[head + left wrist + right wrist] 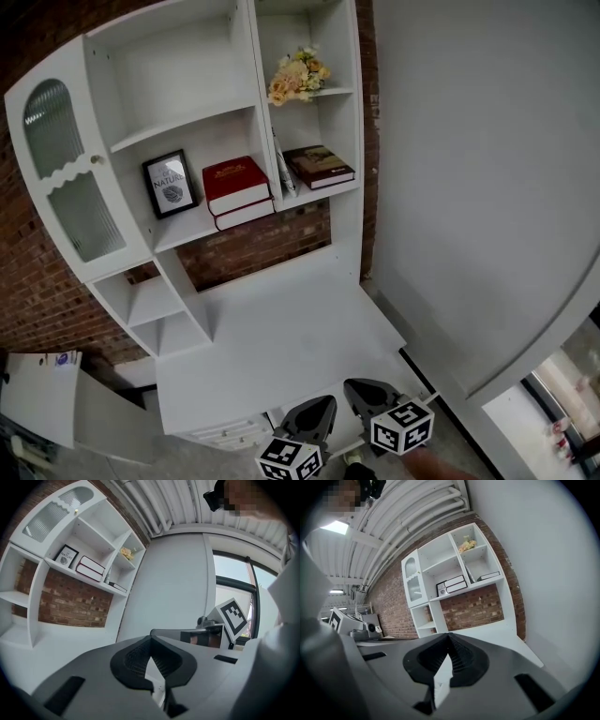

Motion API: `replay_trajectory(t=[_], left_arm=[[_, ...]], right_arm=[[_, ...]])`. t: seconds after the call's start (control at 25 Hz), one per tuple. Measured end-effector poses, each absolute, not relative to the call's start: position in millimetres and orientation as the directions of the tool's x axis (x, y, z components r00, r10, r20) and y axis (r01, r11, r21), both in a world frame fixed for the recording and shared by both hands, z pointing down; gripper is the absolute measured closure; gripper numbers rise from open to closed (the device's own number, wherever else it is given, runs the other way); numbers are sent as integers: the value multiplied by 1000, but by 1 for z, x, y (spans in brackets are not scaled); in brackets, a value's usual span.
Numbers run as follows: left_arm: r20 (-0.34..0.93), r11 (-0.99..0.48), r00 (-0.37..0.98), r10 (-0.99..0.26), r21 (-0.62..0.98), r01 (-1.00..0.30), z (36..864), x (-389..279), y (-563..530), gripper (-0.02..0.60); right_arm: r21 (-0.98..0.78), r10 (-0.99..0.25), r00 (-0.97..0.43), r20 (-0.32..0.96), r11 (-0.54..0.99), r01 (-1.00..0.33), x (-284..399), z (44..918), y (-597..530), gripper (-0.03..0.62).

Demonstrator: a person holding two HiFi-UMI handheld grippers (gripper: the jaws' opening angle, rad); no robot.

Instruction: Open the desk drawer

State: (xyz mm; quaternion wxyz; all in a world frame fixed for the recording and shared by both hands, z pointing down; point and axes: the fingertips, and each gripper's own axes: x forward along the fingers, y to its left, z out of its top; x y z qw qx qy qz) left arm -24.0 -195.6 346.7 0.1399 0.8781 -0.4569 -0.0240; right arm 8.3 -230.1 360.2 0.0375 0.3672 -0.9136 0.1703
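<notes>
Two grey handheld grippers, side by side
Left gripper (317,409) and right gripper (367,392): jaws pressed together, nothing between them.

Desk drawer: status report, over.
Left claw shut, empty. Right claw shut, empty. Both above the desk front edge, off the drawer, which looks closed. Nothing seen in the way.

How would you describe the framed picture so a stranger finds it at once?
Start at the white shelf unit above the desk. On its middle shelf, left of the red books, stands the framed picture. It alone has a black frame.
</notes>
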Motion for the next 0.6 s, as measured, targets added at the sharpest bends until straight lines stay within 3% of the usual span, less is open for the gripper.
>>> replay_trajectory(t=[0.6], left_arm=[[78,-545,579,-811,255,-798,345,-28,-204,574]], right_arm=[[-271,-636,-745,201,694,-667,-6,361,-236,577]])
